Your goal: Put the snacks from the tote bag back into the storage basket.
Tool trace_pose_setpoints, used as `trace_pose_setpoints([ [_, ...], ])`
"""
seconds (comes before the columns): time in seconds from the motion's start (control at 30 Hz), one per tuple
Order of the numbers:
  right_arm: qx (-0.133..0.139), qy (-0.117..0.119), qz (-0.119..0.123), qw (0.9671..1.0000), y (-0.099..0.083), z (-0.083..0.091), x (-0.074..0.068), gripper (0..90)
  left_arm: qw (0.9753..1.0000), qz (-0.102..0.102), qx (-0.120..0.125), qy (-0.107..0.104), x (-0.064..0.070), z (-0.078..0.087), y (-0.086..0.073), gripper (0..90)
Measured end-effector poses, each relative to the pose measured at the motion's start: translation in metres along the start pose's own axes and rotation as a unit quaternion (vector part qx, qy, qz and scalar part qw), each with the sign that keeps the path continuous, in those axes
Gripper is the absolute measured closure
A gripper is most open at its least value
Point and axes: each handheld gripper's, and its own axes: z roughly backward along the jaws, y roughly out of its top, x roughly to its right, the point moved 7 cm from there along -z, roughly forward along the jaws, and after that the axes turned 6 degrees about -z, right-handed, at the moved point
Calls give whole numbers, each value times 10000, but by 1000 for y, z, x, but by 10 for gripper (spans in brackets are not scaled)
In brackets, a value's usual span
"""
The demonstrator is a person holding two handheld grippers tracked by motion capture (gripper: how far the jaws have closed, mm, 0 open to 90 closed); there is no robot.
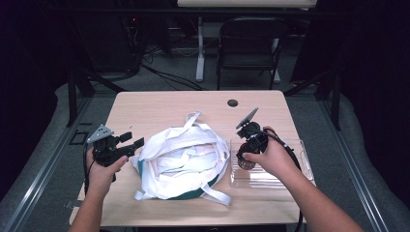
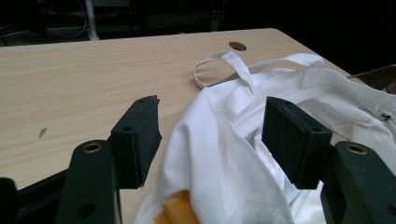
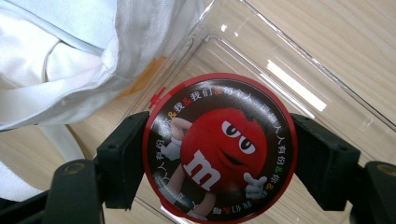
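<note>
Round candy tin (image 3: 219,147) pinched between right gripper (image 3: 219,154) jaws over the clear tray (image 3: 299,70), ready for packing; left gripper (image 2: 212,135) jaws spread astride the white bag (image 2: 233,154) edge on the tabletop (image 2: 93,79), seemingly to open it.

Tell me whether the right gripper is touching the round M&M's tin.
Touching: in the right gripper view, the right gripper has both fingers pressed against opposite sides of the round M&M's tin.
</note>
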Motion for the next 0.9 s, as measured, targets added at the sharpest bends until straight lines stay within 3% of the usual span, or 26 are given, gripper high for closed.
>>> trace_pose_setpoints([
  [0.07, -21, -12, -4, 10000, -1, -1, 0, 255, 10000, 3, 5, 0, 0, 0, 0, 369],
  [0.13, 141, -29, -72, 9999, -1, -5, -2, 255, 10000, 0, 1, 2, 0, 0, 0, 369],
  [0.3, -22, -14, 64, 10000, -4, -10, -1, 255, 10000, -1, -1, 2, 0, 0, 0, 369],
  [0.9, -30, 120, 142, 9998, -9, -29, -3, 255, 10000, 0, -12, -4, 0, -1, -1, 369],
])
